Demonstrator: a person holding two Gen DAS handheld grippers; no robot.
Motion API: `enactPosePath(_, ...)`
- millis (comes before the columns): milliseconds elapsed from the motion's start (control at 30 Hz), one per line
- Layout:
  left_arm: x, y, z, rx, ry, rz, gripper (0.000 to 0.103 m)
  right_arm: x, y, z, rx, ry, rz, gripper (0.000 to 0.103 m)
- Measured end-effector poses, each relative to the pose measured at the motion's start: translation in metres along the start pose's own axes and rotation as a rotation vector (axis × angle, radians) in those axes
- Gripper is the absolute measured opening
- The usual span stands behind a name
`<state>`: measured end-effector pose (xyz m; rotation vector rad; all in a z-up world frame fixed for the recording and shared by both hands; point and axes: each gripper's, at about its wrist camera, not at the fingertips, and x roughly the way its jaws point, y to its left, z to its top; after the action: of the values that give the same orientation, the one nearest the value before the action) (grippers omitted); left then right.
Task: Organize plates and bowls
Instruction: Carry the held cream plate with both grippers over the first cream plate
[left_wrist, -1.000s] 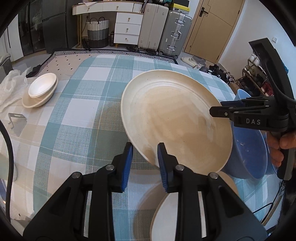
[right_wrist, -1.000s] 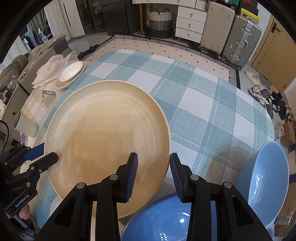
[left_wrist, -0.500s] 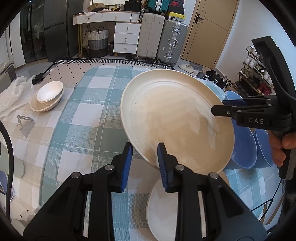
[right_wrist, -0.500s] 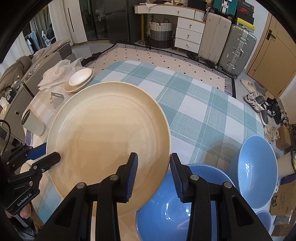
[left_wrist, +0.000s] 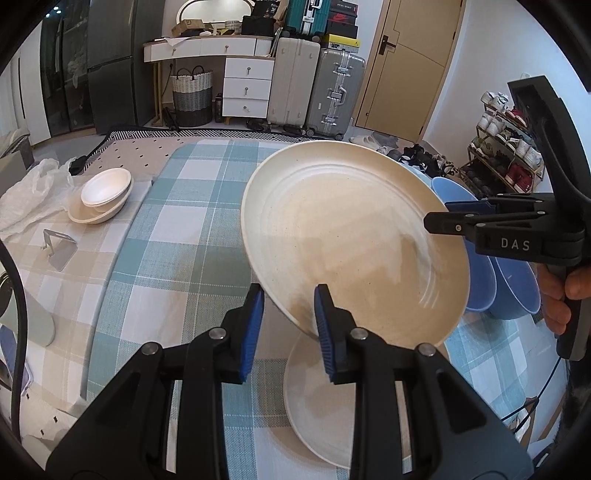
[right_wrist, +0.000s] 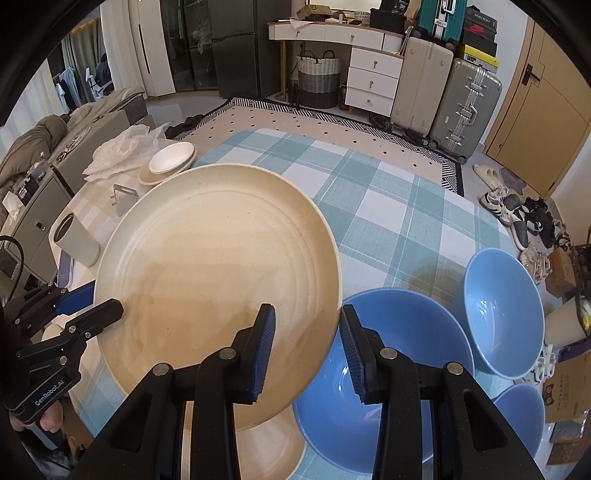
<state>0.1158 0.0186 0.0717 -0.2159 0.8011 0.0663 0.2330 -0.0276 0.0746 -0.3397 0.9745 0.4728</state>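
Plate (left_wrist: 354, 236), cream, rides mid-carry, left gripper (left_wrist: 288, 325) and right gripper (right_wrist: 306, 347) both grasping its rim; next, lower it level onto a stack, perhaps the white bowls (left_wrist: 103, 195) at ten o'clock.

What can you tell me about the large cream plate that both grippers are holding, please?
The large cream plate is round and speckled, ceramic-looking, with faint concentric rings, a low raised rim and an empty face. It hangs tilted above the checked tablecloth, over a second cream plate lying flat. The left gripper is shut on its near edge and the right gripper is shut on the opposite edge. Blue bowls sit just past it.
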Motion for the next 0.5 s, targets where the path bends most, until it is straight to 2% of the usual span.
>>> enactPosePath(500,-0.037,-0.013,-0.038,0.051,-0.025,0.008,0.024,-0.031,0.018,-0.049,0.029,-0.048,-0.015,0.037)
